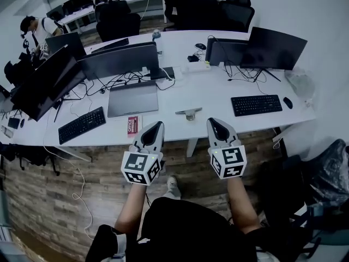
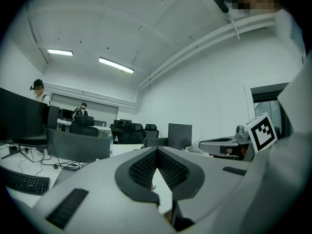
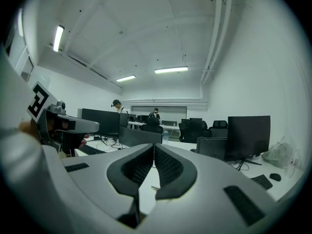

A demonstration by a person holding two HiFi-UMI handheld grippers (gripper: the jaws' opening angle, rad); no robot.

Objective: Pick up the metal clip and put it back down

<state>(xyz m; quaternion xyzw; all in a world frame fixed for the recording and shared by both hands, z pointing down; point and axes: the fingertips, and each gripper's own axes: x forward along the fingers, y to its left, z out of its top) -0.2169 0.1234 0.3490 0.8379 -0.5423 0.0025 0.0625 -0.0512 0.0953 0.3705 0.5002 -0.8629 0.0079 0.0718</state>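
While both pairs of jaws sit pressed together and empty, we list: left hand-held gripper (image 1: 157,126), right hand-held gripper (image 1: 214,123). Metal clip (image 1: 188,112): on the counter (image 1: 218,98), just ahead, between them. We judge it light, rigid, slippery; pinch across its narrow bar.

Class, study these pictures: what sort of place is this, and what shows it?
Probably an open-plan office or computer lab: long white desks carry monitors and keyboards, with black swivel chairs behind them.
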